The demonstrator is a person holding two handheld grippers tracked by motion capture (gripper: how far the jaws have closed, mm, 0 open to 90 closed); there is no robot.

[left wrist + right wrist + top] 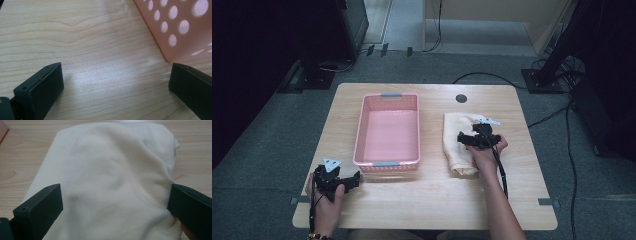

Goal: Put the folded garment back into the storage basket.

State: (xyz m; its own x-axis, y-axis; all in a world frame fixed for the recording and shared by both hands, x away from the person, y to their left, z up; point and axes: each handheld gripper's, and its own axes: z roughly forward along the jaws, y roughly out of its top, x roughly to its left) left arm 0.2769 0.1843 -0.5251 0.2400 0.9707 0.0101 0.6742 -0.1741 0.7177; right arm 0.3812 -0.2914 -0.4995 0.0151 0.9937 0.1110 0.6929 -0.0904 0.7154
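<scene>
Right gripper (478, 134) is held jaws spread over the folded cream cloth (458, 140), which lies right of the pink basket (387, 129), likely staged for a grasp; left gripper (337, 181) is parked released on the table (432, 195) by the basket's near corner, clear of the path.

An empty pink perforated plastic basket (387, 131) sits mid-worktop (427, 200); right of it, the right tongs (478, 137) hover over a folded cream cloth (456, 137).

We are seeing a pink basket (387, 127) sitting on the wooden desk (427, 195), between the two tools, just beside the left one. Black cables (492, 76) are lying on the floor beyond.
</scene>
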